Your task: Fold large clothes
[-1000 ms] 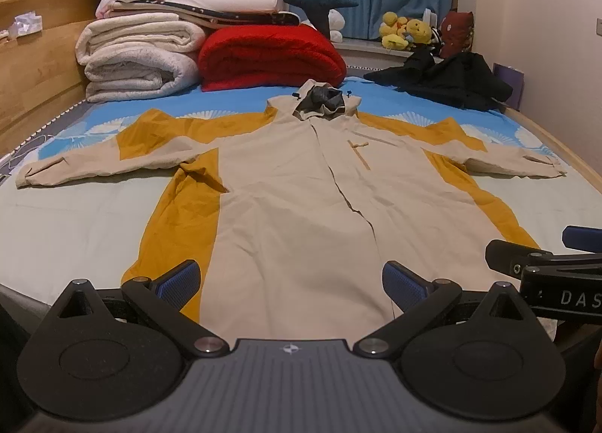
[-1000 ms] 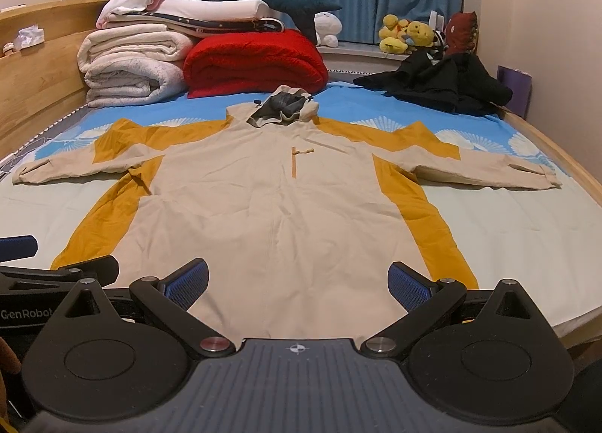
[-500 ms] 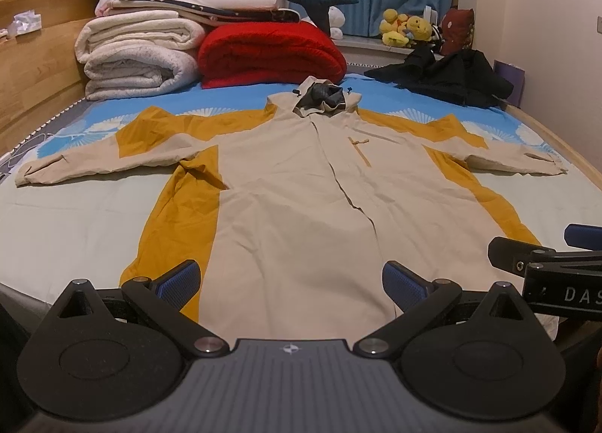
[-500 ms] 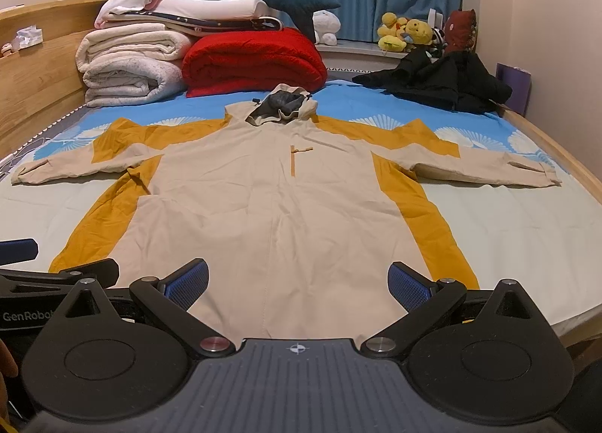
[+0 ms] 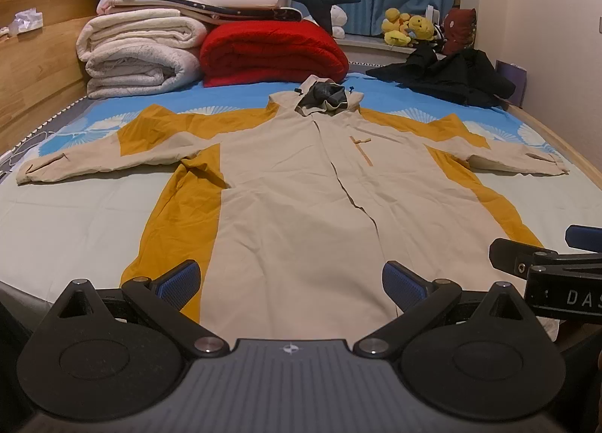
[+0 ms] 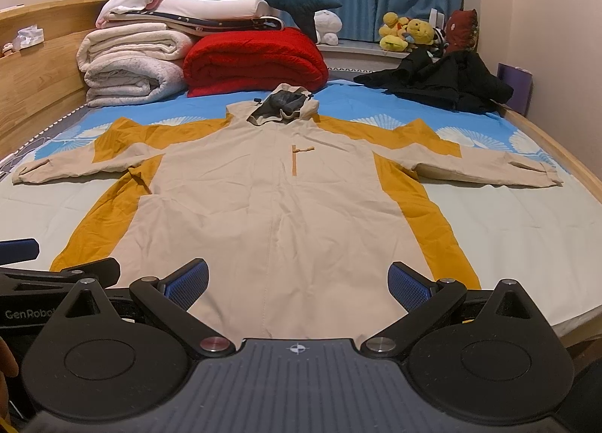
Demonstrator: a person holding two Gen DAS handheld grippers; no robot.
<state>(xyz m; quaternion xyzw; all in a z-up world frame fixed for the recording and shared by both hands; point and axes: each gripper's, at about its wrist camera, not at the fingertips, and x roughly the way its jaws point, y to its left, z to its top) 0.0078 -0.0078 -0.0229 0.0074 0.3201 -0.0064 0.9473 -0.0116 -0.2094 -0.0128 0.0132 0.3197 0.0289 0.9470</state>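
Observation:
A large beige and mustard hooded jacket (image 5: 293,184) lies flat on the bed, front up, both sleeves spread out sideways, hood at the far end. It also shows in the right wrist view (image 6: 278,184). My left gripper (image 5: 289,284) is open and empty, just above the jacket's near hem. My right gripper (image 6: 297,286) is open and empty over the same hem, to the right of the left one. The right gripper shows at the right edge of the left wrist view (image 5: 545,267); the left gripper shows at the left edge of the right wrist view (image 6: 56,271).
Folded white blankets (image 5: 139,53) and a red quilt (image 5: 271,53) are stacked at the bed's far left. A black garment (image 5: 451,75) lies at the far right. A wooden bed frame (image 5: 34,68) runs along the left, a wall along the right.
Both grippers have drifted slightly; the jacket appears a touch lower in the views. The jacket has not moved and nothing was grasped.

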